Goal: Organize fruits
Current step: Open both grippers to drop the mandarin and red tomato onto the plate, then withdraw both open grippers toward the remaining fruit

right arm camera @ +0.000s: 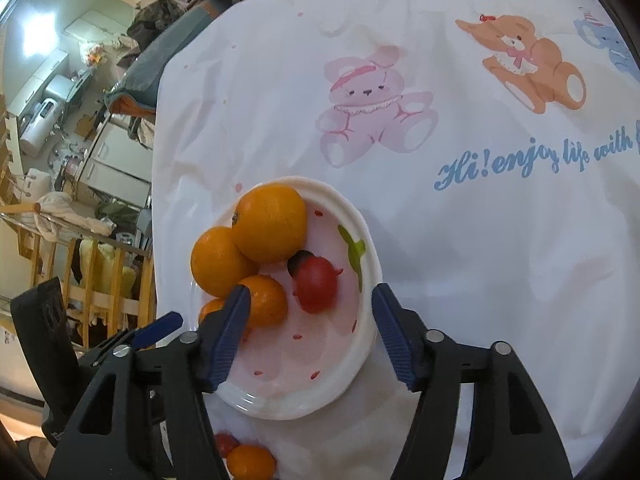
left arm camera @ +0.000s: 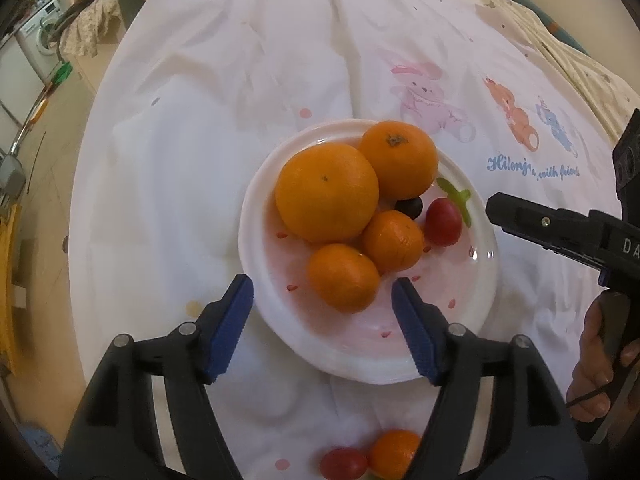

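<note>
The plate (left arm camera: 486,280) sits on the white cloth (left arm camera: 200,160) and already holds four oranges (left arm camera: 327,191), a red tomato (left arm camera: 443,222) and a small dark fruit (left arm camera: 410,206) tucked between them. Two pieces lie loose on the cloth just short of the plate's near rim — a small orange (left arm camera: 394,454) and a second tomato (left arm camera: 343,464), touching or almost so. These look like what remains for you to gather.

Your left gripper (left arm camera: 322,300) hangs over the near edge of the plate, fingers spread wide with nothing between them. Your right gripper (right arm camera: 310,306) is likewise wide apart and empty, over the plate's right side beside the red tomato.

Pull one gripper back toward you so the loose pair comes out from under its body, between the fingers. Take the small orange first, I'd say: straddle its widest part and squeeze just until it stops slipping. The tomato is softer — go gentler, and mind it rolling when its neighbour lifts. Set each piece down in the bare pink patch (left arm camera: 360,336) at the front of the plate, low, so nothing nudges the stacked oranges. Keep the other gripper well clear.
</note>
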A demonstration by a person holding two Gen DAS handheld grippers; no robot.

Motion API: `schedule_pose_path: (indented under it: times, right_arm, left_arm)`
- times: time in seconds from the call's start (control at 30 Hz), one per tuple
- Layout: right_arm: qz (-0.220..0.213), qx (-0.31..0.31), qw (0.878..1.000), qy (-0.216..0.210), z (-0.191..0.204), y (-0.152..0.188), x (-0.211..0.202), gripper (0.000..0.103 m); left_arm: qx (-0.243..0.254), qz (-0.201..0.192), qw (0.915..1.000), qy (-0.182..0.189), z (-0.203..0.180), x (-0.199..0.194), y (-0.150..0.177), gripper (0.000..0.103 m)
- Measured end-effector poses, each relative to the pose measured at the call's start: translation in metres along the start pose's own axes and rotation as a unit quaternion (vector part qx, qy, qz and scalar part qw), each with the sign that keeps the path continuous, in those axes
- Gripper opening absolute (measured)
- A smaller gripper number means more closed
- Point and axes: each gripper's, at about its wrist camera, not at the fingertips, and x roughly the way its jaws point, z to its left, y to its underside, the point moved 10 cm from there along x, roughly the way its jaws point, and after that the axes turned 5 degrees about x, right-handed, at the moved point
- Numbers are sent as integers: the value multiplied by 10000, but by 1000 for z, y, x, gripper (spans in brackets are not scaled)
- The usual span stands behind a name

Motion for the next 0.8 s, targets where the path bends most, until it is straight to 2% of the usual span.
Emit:
schedule_pose_path:
  times: [0.27,0.43,0.6,0.7,0.8]
  right_arm:
    - [-77,52,10000,-18,-1,-3,-8,67]
    - [-246,26,9996,98,-1,-4,-19,67]
    - [-398,82,9991,91,-1,2,-37,67]
    - [-435,20,9989,183,-1,7,-44,67]
    - [-460,-70,9983,361,-3,13,-49,67]
  left_arm:
    - [-116,-20,9999,5,4,-5,-1,69]
    - [-52,-105,9994,-329,13,-12,-2,69]
    - [-101,-265,9990,-345,17,-22,-3,69]
    - [-56,-294,9984,-477,19,-27,-1,69]
    - [-190,-262,9988,-373,20,-33,3,68]
